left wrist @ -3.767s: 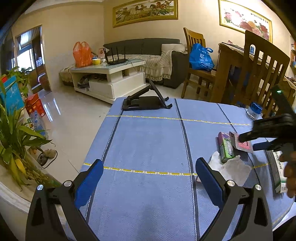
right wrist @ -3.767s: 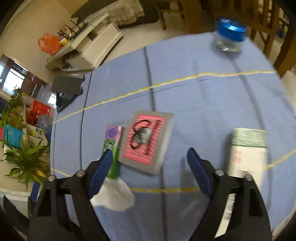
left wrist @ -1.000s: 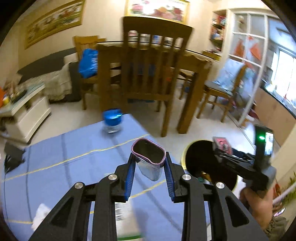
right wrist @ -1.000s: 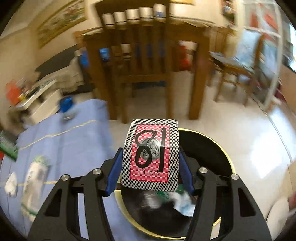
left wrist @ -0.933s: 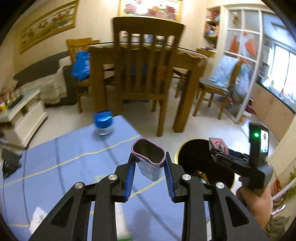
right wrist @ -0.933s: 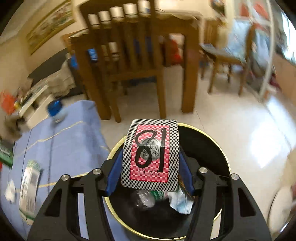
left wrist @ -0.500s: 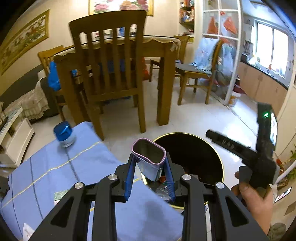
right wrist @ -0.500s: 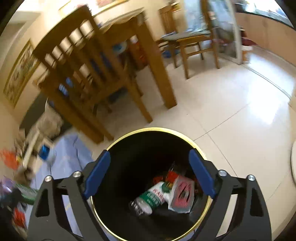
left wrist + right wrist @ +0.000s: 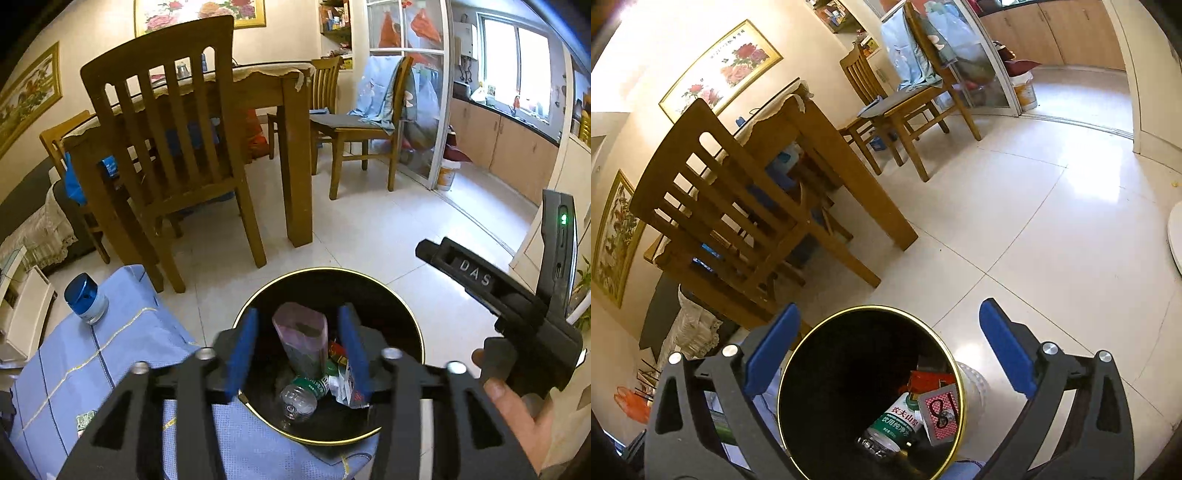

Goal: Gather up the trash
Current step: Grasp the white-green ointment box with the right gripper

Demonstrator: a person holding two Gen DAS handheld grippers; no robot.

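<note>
A black trash bin with a gold rim stands on the floor beside the blue-clothed table. My left gripper hangs over the bin with its jaws apart. A purple-rimmed carton sits between the pads, free of them, dropping into the bin. My right gripper is open and empty above the bin's rim. Inside the bin lie a plastic bottle and the red checked card pack.
A wooden chair and dining table stand just behind the bin. A blue-lidded jar sits at the table's far corner. A paper scrap lies on the cloth. Tiled floor stretches to the right.
My left gripper has moved over the bin and opened, letting go of the carton. My right gripper earlier opened and dropped the card pack into the bin, then drew back a little.
</note>
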